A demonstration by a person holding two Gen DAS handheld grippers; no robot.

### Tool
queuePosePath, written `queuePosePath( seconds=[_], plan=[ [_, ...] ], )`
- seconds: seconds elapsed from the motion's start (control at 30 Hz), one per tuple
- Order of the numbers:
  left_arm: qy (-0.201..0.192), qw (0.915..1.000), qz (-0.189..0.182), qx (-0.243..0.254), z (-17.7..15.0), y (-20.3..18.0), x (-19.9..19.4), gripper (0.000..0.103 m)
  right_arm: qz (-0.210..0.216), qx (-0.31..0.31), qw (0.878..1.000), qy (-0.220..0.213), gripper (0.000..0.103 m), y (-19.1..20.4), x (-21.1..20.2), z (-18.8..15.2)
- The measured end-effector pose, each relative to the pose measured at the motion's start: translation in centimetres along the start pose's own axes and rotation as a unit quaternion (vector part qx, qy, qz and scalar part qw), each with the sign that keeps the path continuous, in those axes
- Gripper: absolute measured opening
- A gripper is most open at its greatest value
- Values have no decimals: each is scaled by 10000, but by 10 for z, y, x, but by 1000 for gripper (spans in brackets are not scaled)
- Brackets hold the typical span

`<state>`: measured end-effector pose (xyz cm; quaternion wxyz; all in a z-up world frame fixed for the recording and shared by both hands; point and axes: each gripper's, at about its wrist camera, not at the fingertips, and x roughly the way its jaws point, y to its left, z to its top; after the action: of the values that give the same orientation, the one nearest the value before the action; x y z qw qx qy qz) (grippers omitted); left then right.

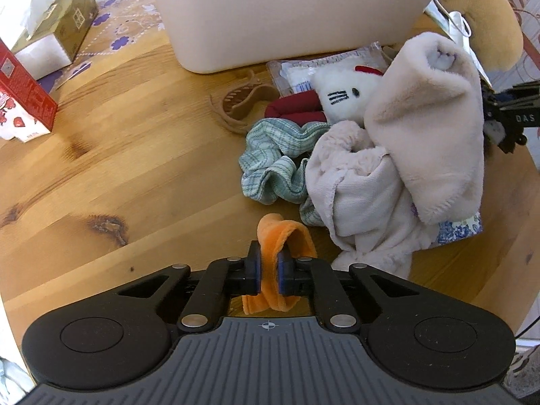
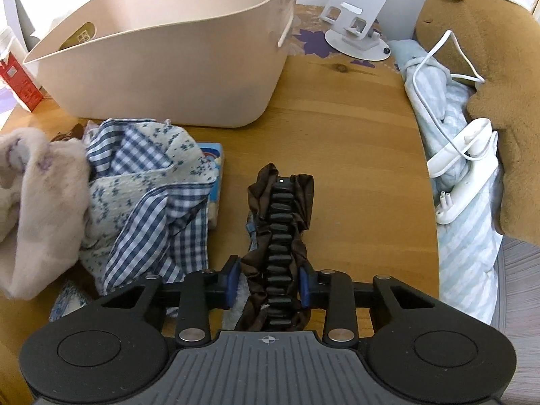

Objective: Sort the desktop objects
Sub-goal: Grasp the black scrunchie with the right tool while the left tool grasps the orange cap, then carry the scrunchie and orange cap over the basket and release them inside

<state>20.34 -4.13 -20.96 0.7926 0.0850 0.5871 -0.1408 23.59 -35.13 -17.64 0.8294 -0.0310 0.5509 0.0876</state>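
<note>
Orange velvet scrunchie (image 1: 281,236) sits at the near edge of the wooden table (image 1: 118,155), pinched tight btw the left gripper (image 1: 269,271) pads. Right gripper (image 2: 269,285) is narrowed w/ pads against a brown scrunchie (image 2: 297,195) wrapped round a black ridged clip. Beige tub (image 1: 287,17) stands behind the fabric pile, incl. a cat plush (image 1: 344,92).

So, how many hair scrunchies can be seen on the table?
3: orange scrunchie pinched in the left gripper, dark brown scrunchie in the right gripper, green scrunchie beside the plush pile. Others may be hidden.
</note>
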Motion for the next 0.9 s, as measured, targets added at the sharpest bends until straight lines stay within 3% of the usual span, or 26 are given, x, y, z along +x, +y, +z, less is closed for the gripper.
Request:
queuePosePath(
  seconds=[0.4, 0.9],
  plan=[
    [-283, 9995, -28, -114, -9, 6, -26, 8, 46, -87, 9993, -369, 32, 9, -42, -4],
    [-1034, 9945, 160, -88, 6, 10, -76, 8, 32, -339, 9957, -863, 32, 30, -90, 3]
  ],
)
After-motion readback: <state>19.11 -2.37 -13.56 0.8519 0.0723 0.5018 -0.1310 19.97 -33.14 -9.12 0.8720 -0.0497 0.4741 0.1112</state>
